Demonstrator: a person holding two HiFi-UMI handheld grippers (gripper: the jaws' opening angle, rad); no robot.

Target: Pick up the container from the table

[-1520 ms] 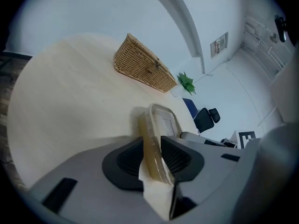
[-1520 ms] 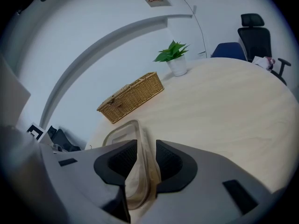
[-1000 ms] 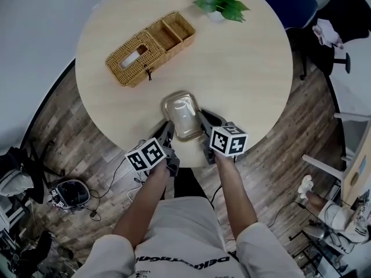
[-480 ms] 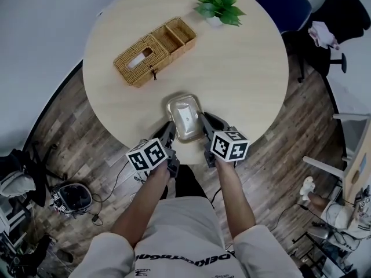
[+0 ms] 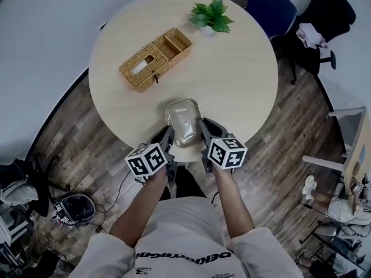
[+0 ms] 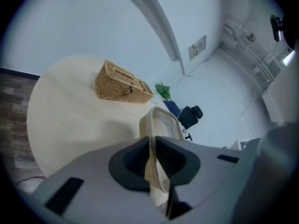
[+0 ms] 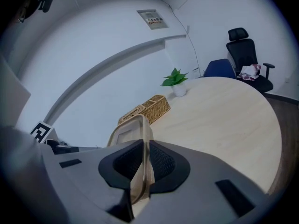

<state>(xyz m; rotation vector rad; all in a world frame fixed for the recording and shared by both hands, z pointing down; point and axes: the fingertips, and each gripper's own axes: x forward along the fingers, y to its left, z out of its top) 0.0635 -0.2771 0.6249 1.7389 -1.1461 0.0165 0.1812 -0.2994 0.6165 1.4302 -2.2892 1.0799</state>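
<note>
A clear plastic container (image 5: 184, 122) with a lid hangs above the near edge of the round table (image 5: 243, 68), lifted off its top. My left gripper (image 5: 167, 141) is shut on the container's left rim (image 6: 156, 160), which runs between its dark pads. My right gripper (image 5: 203, 135) is shut on the right rim (image 7: 142, 167) in the same way. From the right gripper view the container (image 7: 128, 134) shows edge-on, tilted up toward the wall. Both marker cubes sit just below the container in the head view.
A wicker basket (image 5: 155, 59) with two compartments lies at the table's back left. A small potted plant (image 5: 210, 17) stands at the far edge. Office chairs (image 5: 317, 22) stand beyond the table on the right. Cables and gear lie on the wooden floor at left.
Both grippers have risen together with the container held between them. The table looks smaller and farther below in the head view.
</note>
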